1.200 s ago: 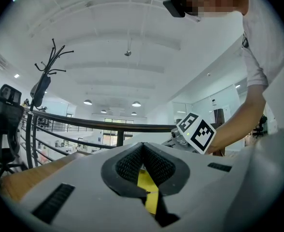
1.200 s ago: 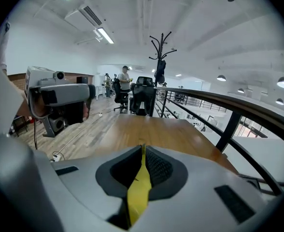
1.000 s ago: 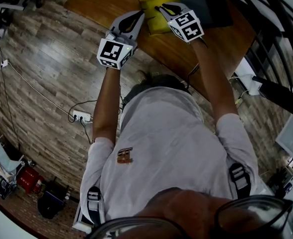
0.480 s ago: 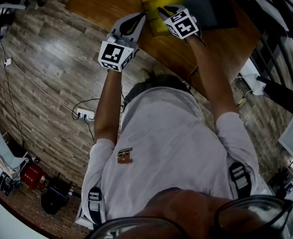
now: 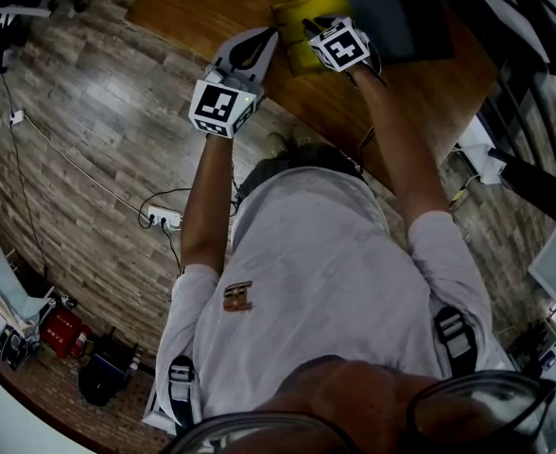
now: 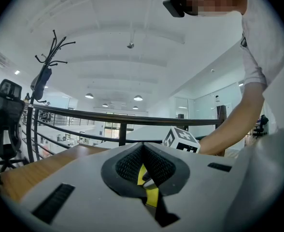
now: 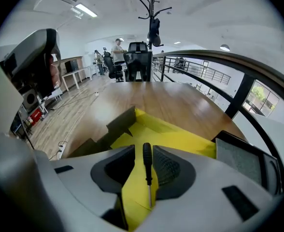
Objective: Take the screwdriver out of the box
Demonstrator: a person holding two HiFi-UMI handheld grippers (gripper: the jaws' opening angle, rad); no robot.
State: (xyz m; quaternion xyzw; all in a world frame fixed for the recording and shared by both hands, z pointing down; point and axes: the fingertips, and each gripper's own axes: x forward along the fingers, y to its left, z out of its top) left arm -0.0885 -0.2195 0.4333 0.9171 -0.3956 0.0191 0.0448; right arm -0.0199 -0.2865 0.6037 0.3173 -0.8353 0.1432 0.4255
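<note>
An open yellow box (image 5: 300, 53) lies on the wooden table (image 5: 202, 8), its black lid (image 5: 401, 22) folded back to the right. My right gripper (image 5: 312, 26) hangs over the box. In the right gripper view a black-handled screwdriver (image 7: 147, 161) lies lengthwise between the jaws of my right gripper (image 7: 143, 151), against the right one, with yellow box (image 7: 180, 139) showing beside it; the jaws stand slightly apart. My left gripper (image 5: 263, 36) is at the box's left edge. Its fingers (image 6: 156, 166) meet at the tips with a yellow strip of the box's flap (image 6: 141, 175) between them.
A dark railing (image 5: 514, 93) runs along the table's far right side. The floor left of the table carries a power strip (image 5: 155, 220) with cables. A coat rack (image 7: 151, 8) and an office chair (image 7: 137, 52) stand beyond the table's far end.
My right gripper has moved farther over the yellow box, away from the person. My left gripper has barely shifted.
</note>
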